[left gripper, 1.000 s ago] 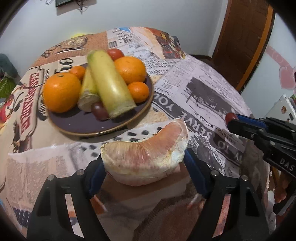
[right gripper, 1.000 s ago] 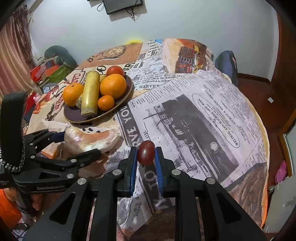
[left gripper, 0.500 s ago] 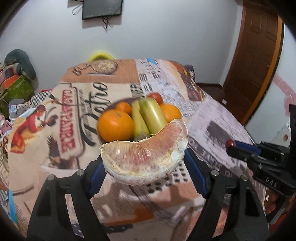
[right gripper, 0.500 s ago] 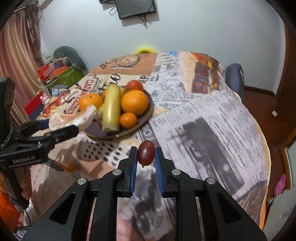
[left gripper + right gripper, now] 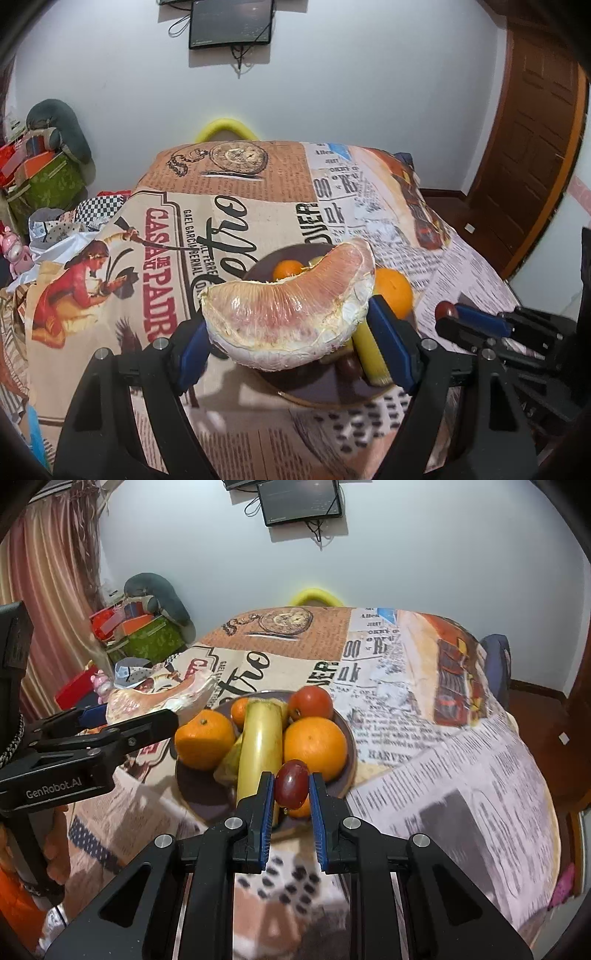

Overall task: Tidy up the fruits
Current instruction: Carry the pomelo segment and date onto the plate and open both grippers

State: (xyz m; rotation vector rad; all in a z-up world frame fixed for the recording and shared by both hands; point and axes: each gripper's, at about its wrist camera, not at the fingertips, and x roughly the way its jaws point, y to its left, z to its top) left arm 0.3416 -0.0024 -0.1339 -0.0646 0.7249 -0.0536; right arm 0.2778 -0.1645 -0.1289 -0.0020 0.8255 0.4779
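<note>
Currently the left gripper (image 5: 291, 328) is clamped on a pomelo segment (image 5: 288, 310), held above the 9 o'clock edge of the dark plate (image 5: 192, 786). Right gripper (image 5: 291, 801) is clamped on a red grape (image 5: 292, 783), above the plate's 6 o'clock rim. Plate holds two oranges (image 5: 315, 747), a banana (image 5: 260, 746), a tomato (image 5: 310, 702) on the printed tablecloth (image 5: 461, 775).

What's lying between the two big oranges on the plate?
In the right wrist view, a peeled banana lies between the big oranges.
</note>
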